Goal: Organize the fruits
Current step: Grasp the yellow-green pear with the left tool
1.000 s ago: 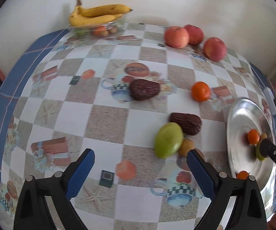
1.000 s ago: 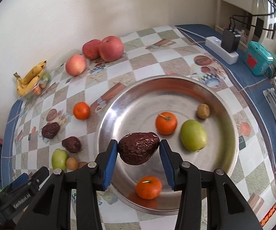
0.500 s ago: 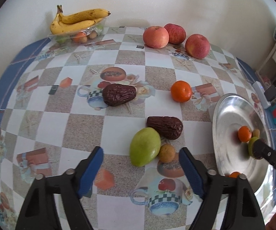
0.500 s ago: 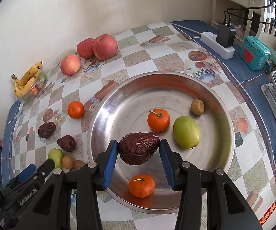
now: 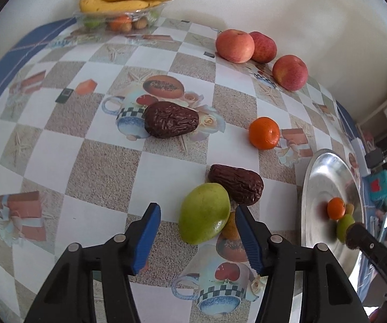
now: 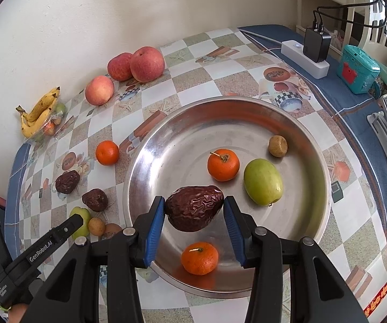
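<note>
Above steel plate [image 6: 312, 161], right gripper [image 6: 194, 212] clamps wrinkled date [image 6: 193, 207]; left gripper [image 5: 197, 235] wide apart, empty.

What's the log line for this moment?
left gripper: open, by green fruit | right gripper: holding wrinkled date over steel plate

In your left wrist view, lower centre, the green fruit [image 5: 204, 213] and a gripper finger [image 5: 248, 235] hide most of the small brown fruit [image 5: 231, 227]; the metal plate [image 5: 317, 188] runs off the right edge.
</note>
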Available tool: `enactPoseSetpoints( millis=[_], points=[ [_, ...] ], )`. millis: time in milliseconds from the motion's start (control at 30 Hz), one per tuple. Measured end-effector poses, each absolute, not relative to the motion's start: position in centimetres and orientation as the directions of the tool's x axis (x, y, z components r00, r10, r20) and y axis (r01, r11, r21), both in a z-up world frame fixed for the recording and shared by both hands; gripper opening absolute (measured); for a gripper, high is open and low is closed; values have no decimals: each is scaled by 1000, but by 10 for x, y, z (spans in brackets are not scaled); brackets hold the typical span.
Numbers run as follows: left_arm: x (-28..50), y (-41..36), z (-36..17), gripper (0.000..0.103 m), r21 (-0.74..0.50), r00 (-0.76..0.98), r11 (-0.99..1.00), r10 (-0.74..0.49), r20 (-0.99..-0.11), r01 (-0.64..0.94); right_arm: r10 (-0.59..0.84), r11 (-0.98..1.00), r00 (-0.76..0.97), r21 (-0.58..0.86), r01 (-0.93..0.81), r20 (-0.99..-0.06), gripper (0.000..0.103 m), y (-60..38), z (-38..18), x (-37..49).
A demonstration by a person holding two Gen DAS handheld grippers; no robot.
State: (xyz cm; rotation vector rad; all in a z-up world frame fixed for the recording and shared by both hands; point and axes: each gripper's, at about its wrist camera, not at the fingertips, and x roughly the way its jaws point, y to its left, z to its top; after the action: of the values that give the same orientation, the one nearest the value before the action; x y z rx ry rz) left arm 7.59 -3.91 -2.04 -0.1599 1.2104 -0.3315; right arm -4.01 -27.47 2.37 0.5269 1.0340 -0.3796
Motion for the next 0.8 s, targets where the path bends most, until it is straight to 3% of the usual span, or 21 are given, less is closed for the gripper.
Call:
enactPoseSetpoints(
  millis=[67,267,400,800],
  points=[
    [77,-38,-22,56,-304,309,940,-339,-888,158,-50,813,464,233,533,-884,46,-275,23,-40],
    [82,-40,-26,54,-324,302,933,-358,-884,158,-45,810,460,237,536,-887,46,-275,22,-40],
    [81,-43,-26,43,-349,290,922,-385,-876,169,-43,807,460,240,539,-887,46,-276,21,-40],
    [78,-38,-8,42,-392,309,904,-426,-850,170,-49,799,454,237,552,-890,46,-278,19,-39]
  ],
)
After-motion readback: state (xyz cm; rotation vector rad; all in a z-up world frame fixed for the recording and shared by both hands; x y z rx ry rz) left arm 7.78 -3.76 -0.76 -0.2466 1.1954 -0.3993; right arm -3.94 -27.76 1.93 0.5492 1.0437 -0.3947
